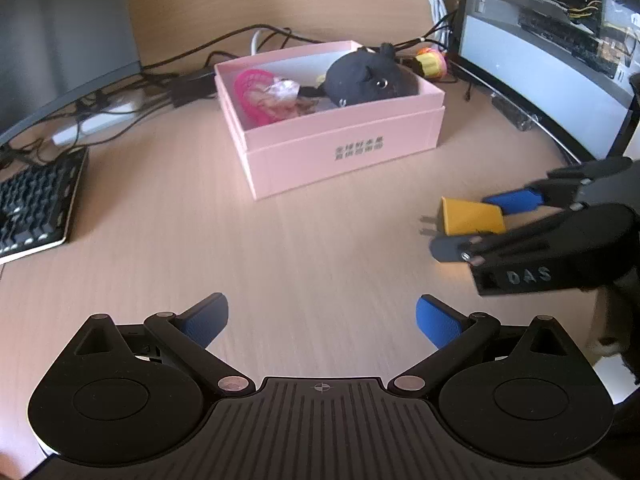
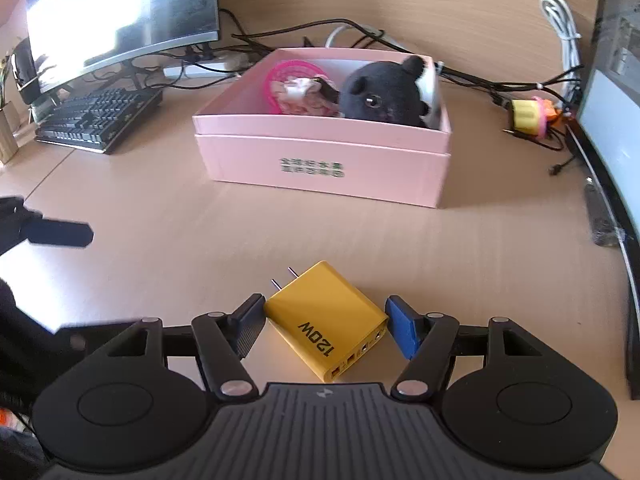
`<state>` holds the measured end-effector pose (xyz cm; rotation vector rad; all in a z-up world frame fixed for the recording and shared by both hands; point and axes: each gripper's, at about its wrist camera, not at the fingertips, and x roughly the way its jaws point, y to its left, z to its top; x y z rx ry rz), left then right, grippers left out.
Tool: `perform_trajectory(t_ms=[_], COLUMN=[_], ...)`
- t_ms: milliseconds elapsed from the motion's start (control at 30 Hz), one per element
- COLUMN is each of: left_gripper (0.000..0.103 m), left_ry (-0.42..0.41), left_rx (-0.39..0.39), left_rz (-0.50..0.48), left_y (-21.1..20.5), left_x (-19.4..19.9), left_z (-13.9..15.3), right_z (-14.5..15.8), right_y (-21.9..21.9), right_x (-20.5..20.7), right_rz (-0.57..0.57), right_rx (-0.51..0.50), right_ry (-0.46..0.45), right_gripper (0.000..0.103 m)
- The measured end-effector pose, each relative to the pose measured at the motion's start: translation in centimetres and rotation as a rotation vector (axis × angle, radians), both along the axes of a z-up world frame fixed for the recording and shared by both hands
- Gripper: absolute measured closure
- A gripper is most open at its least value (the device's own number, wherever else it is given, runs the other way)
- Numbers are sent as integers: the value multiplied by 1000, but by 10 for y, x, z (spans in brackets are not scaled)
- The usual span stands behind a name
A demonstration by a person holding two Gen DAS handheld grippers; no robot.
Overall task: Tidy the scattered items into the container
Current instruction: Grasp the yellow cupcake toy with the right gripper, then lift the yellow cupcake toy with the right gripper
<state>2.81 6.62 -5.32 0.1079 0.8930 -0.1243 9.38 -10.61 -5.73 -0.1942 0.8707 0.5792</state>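
Your right gripper point(image 2: 325, 326) is low over the desk point(image 2: 168, 216) with the yellow charger point(image 2: 326, 326) sitting between its fingers. Jaws are apart, straddling it: the left finger's tip looks to be touching, or just off, the charger's near-left corner; the blue pad point(image 2: 402, 332) on the right finger sits just beside the port end, contact can't be told. Not clamped. The charger lies flat on the desk, rotated diagonally to the fingers, prongs pointing away toward the pink box point(image 2: 320, 160), "120W" face up, ports toward the gripper body.

From the left wrist view the same charger point(image 1: 472, 216) shows to the right, between the right gripper's point(image 1: 480, 224) fingers, well apart from the pink box point(image 1: 340, 148).

Your left gripper point(image 1: 322, 318) hovers over bare desk point(image 1: 200, 240), fingers wide apart, nothing between them.

Box is open, standing on the desk ahead of both grippers. Inside: black plush toy point(image 2: 384, 94) on the right side, pink mesh item point(image 2: 292, 80) with something pale and crumpled on the left.

Keyboard point(image 2: 100, 120) and monitor point(image 2: 120, 12) are off to the left; a tangle of cables point(image 2: 460, 76) runs behind the box.
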Motion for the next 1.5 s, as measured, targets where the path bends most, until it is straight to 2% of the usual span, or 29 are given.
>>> perform_trajectory(t_ms=[200, 333, 400, 467, 533, 600, 733, 900, 967, 1000, 1033, 1133, 1200, 1267, 1300, 1400, 1500], left_gripper=[1, 1, 1, 1, 1, 1, 1, 1, 1, 1, 1, 1, 1, 1, 1, 1, 1], left_ry=[-8, -1, 5, 7, 8, 9, 14, -11, -20, -22, -23, -24, -19, -8, -5, -16, -22], left_rx=[9, 12, 11, 11, 9, 8, -5, -27, -49, -62, -73, -99, -122, -123, -121, -123, -120], left_rz=[13, 8, -1, -17, -30, -41, -44, -42, -32, -26, -21, -1, 9, 7, 5, 10, 1], left_y=[2, -1, -5, -10, -15, -19, -24, -25, -20, -18, -15, -12, -11, -12, -12, -12, -14], left_x=[-3, 3, 8, 14, 19, 25, 38, 49, 51, 53, 55, 63, 67, 69, 69, 67, 64], left_z=[3, 3, 1, 0, -1, -2, -3, 4, 7, 7, 7, 8, 7, 5, 5, 6, 7], right_z=[8, 29, 39, 44, 43, 39, 36, 23, 15, 11, 6, -7, -15, -21, -23, -17, 0], right_y=[2, -23, -40, -53, -61, -67, -70, -51, -42, -39, -37, -25, -15, -11, -12, -17, -21], right_x=[-4, -3, -2, 2, 12, 29, 73, 142, 170, 184, 197, 232, 246, 259, 264, 259, 229], right_rz=[-3, -40, -100, -179, -247, -294, -340, -349, -386, -414, -439, -456, -444, -439, -441, -446, -420], right_rx=[26, 69, 71, 16, -70, -119, -125, -144, -161, -165, -163, -189, -249, -292, -288, -249, -214], right_ry=[-29, -73, -127, -205, -268, -279, -318, -347, -368, -375, -372, -349, -386, -386, -370, -348, -370], right_gripper=[33, 33, 33, 40, 64, 72, 72, 67, 52, 40, 37, 37, 37, 47, 59, 61, 61])
